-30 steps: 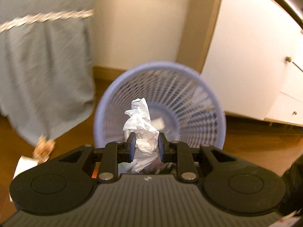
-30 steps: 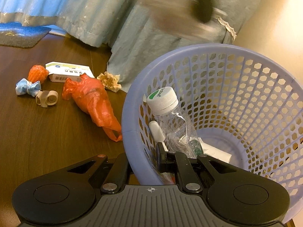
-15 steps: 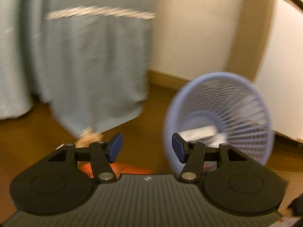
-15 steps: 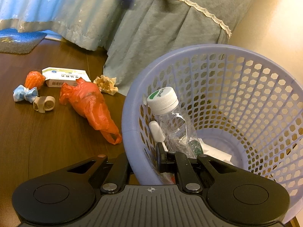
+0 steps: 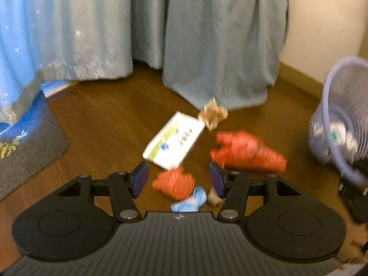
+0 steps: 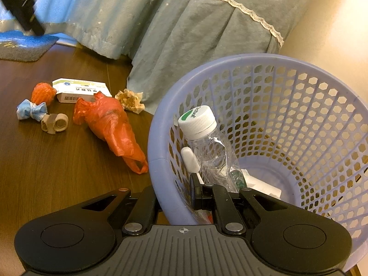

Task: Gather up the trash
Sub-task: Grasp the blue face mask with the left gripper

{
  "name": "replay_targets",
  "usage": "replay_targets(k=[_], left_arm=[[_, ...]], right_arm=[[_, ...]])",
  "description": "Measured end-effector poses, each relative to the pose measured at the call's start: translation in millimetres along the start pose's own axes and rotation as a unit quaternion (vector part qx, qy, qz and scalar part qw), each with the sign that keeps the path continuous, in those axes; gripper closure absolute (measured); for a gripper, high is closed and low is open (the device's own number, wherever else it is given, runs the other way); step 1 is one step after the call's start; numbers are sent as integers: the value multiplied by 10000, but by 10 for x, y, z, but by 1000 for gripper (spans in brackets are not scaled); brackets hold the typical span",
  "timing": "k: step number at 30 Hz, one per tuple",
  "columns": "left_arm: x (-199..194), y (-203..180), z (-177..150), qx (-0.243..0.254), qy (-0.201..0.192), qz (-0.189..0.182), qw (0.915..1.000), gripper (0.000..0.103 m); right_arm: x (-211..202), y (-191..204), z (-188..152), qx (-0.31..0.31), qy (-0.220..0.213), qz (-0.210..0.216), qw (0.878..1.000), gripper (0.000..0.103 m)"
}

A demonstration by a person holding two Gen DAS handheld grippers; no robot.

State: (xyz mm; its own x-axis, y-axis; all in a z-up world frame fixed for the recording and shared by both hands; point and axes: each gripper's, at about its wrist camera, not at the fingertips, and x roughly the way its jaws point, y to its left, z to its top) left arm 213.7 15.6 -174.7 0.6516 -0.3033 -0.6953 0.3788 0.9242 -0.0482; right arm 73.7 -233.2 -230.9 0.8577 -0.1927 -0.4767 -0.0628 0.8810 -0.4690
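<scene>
Dark wooden flooring (image 6: 57, 161) runs up to a pale blue bed skirt (image 6: 195, 46), with a blue-and-grey mat (image 5: 25, 135) off to one side. Scattered trash lies on the boards. The left gripper (image 5: 179, 179) hangs above it with its jaws apart and nothing between the pads; seen through the gap is a small crumpled orange wad (image 5: 173, 182), with a light blue twisted wrapper (image 5: 192, 201) just beside it nearer the camera and a beige tape roll (image 6: 55, 123) close by. Beyond the wad a white-and-green carton (image 5: 174, 143) lies flat, its long axis slanting away towards a crumpled tan paper ball (image 5: 212, 115) at the foot of the skirt. An orange plastic bag (image 5: 247, 153) lies just past the left gripper's right-hand finger; in the right wrist view it stretches from its bunched end near the carton to a looped handle almost at the basket.

The right gripper (image 6: 177, 197) is clamped on the rim of the lavender mesh wastebasket (image 6: 299, 115), one finger outside the wall and one inside, and the basket is tipped towards the camera. Inside, a clear plastic bottle (image 6: 211, 149) with a white cap leans cap-up against the near wall, a small white tube-like piece (image 6: 189, 159) touching it, and white paper (image 6: 260, 181) lies at the bottom.
</scene>
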Motion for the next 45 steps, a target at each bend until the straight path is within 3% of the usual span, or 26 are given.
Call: replay_targets(k=[5, 9, 12, 18, 26, 36, 45], left_arm=[[284, -167, -233, 679, 439, -193, 9965, 57], [486, -300, -385, 1437, 645, -191, 9873, 60], [629, -300, -470, 1618, 808, -135, 9834, 60], [831, -268, -504, 1571, 1043, -147, 9820, 68], [855, -246, -488, 1437, 1171, -54, 9827, 85], [559, -143, -380, 737, 1084, -152, 9913, 86], [253, -269, -147, 629, 667, -379, 9951, 86]], right_arm=[[-3, 3, -7, -43, 1, 5, 10000, 97], [0, 12, -10, -70, 1, 5, 10000, 97], [-1, 19, -15, -103, 4, 10, 9999, 97], [-10, 46, -24, -172, 13, 16, 9999, 97], [-9, 49, -23, -177, 17, 17, 9998, 97], [-1, 45, -5, -155, 27, 14, 9999, 97], [4, 48, -7, -166, 31, 13, 9999, 97]])
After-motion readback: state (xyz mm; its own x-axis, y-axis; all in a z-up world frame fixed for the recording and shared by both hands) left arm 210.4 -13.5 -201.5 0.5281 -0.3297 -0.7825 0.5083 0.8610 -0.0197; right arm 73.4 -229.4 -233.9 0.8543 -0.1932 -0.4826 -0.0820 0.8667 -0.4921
